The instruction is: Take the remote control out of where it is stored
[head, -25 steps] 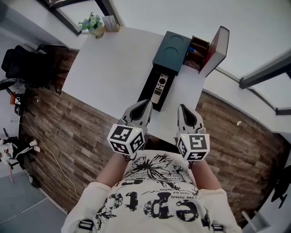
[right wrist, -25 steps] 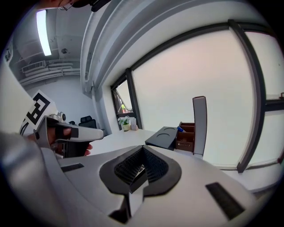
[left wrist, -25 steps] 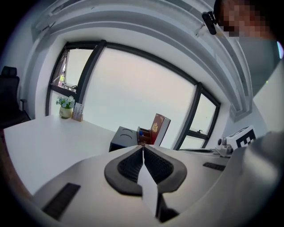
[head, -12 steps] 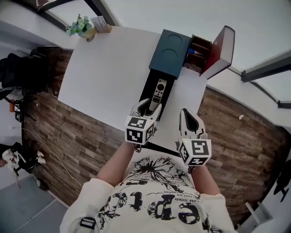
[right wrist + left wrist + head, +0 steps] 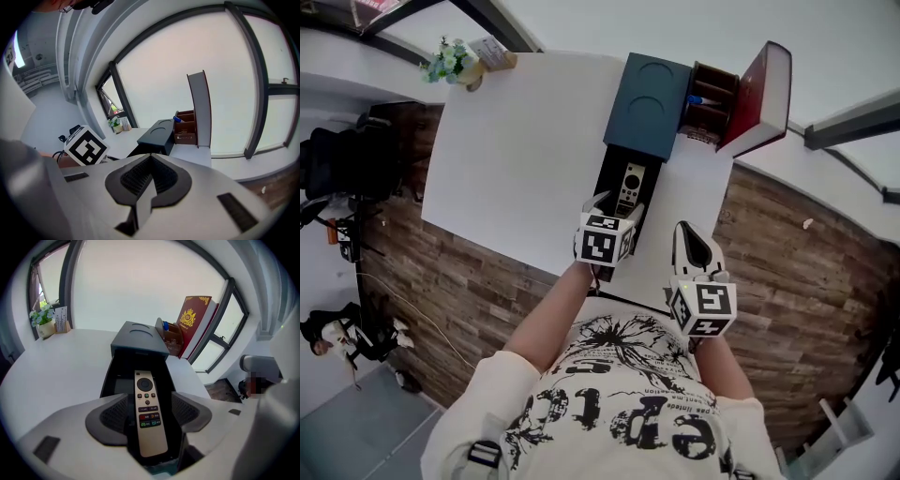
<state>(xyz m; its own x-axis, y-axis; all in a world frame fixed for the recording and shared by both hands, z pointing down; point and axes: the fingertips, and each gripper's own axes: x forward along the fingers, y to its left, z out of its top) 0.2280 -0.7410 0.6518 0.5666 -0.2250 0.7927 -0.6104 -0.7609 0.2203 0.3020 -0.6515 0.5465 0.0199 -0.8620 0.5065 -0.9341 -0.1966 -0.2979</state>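
Left gripper (image 5: 149, 414) has advanced over the open drawer (image 5: 117, 380), jaws opening wide.
Remote (image 5: 144, 390) lies between them, not yet pinched; right gripper (image 5: 149, 180) sits closed beside the drawer.

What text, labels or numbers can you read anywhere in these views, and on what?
No text reads clearly.
remote control: button labels too small to read.
red book: gold crest, lettering blurred.
card beside the plant: print too small.
shirt: large black letters, warped, not legible.
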